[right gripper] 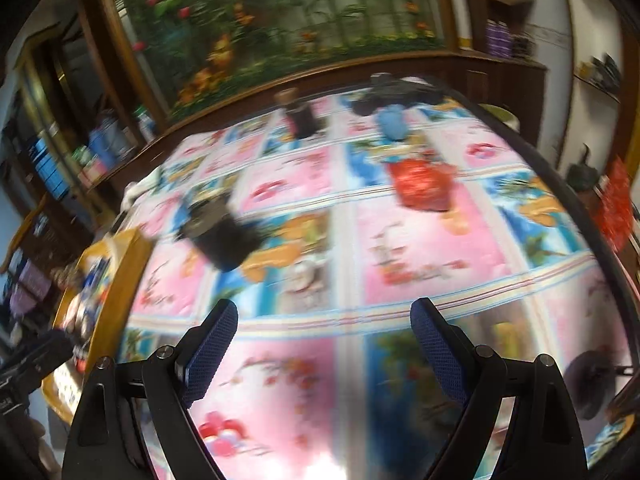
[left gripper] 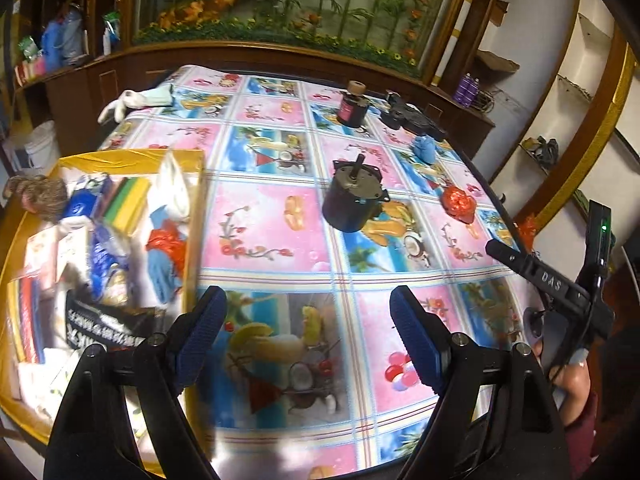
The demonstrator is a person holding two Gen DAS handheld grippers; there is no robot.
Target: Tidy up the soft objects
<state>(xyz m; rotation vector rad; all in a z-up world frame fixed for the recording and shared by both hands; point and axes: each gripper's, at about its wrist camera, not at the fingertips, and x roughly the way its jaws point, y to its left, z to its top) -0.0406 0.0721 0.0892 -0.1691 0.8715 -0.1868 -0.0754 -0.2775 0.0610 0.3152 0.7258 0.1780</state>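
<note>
My left gripper [left gripper: 306, 334] hangs over the table with its jaws spread wide and nothing between them; the blue pads [left gripper: 202, 332] are ribbed rubber set on black plastic arms. My right gripper [right gripper: 326, 354] is the same — jaws apart, empty, blue knurled pads above the glossy tablecloth [left gripper: 280, 216], a slick sheet printed in pink and blue squares of fruit and flowers.

At the left edge sits a shallow tray [left gripper: 196, 216] with a yellow-tan wall, packed with soft things: a yellow-and-green sponge [left gripper: 130, 196], a ball of brownish yarn [left gripper: 38, 196], crumpled red plastic on blue cloth [left gripper: 166, 248] and paper packets. It lies just left of my left gripper's left pad.

Out on the cloth, well ahead of both grippers, a crinkled red plastic wad [left gripper: 459, 204] lies toward the right edge, and beyond it a small bunched blue cloth [left gripper: 425, 148]. Hard pieces stand between: a squat black metal motor [left gripper: 352, 200] with a stub shaft, and a dark cylinder with a cork-coloured cap [left gripper: 352, 106]. A white glove [left gripper: 120, 106] droops over the far left edge. The right view is blurred.
</note>
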